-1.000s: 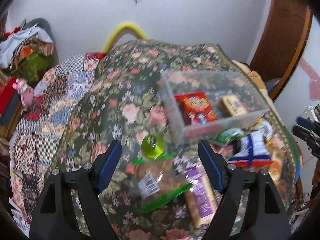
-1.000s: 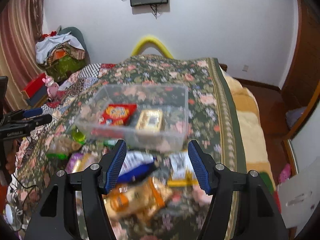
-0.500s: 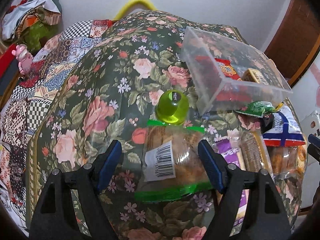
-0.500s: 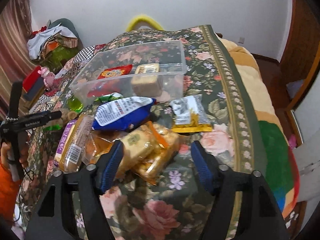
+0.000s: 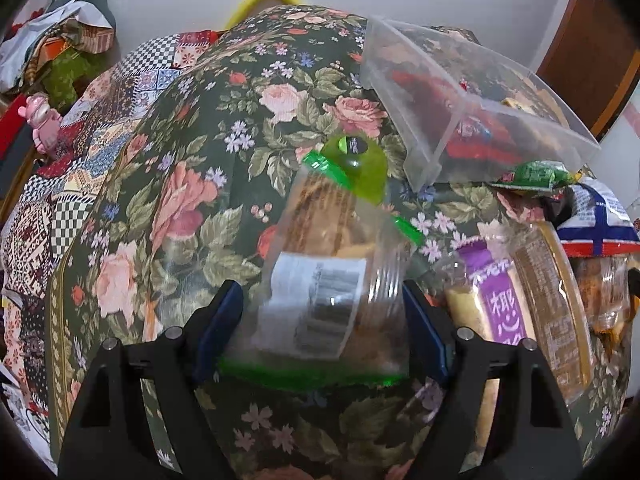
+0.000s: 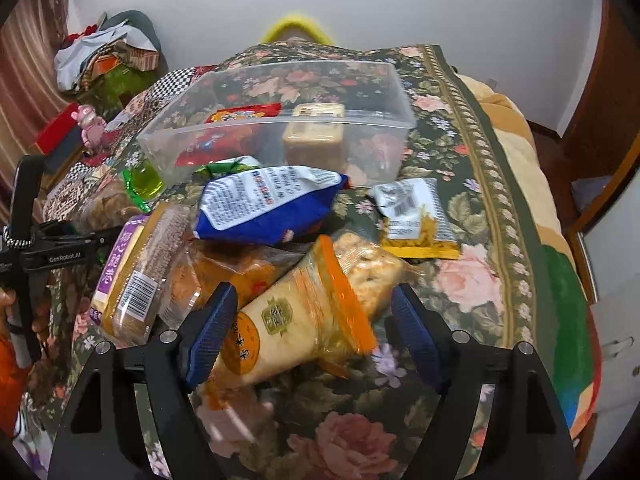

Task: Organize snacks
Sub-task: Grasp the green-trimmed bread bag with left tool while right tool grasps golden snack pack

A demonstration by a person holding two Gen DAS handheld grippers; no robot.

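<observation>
Straddling a clear packet of brown biscuits (image 5: 320,280) with green end bands, the left gripper (image 5: 320,320) has its blue pads spread wide on either side of the packet at the bottom centre of the left wrist view; whether the pads touch the wrapper I cannot tell, since the packet is blurred there. A lime-green jelly cup (image 5: 358,168) sits just beyond the packet's far end, and to the lower right lies a purple-labelled cracker pack (image 5: 504,308). The clear plastic bin (image 5: 460,120) fills the upper right of that view, seen corner-on, with a red snack bag inside it showing only dimly through the wall.

The right wrist view looks into the bin (image 6: 280,128) from its long side and shows the red snack bag (image 6: 244,114) plainly, lying beside a tan boxed snack (image 6: 316,128). Here the right gripper (image 6: 308,328) is likewise wide open, its pads flanking an orange-banded pack of pale crackers (image 6: 296,320) at lower centre, without clearly pressing it. Only this view shows the yellow-and-silver sachet (image 6: 416,216) at centre right and the whole blue-and-white chip bag (image 6: 264,204) piled in front of the bin. Everything lies on a dark floral bedspread (image 6: 460,280). At the left edge of this view the left gripper (image 6: 60,248) appears from the side, low over the snacks.
</observation>
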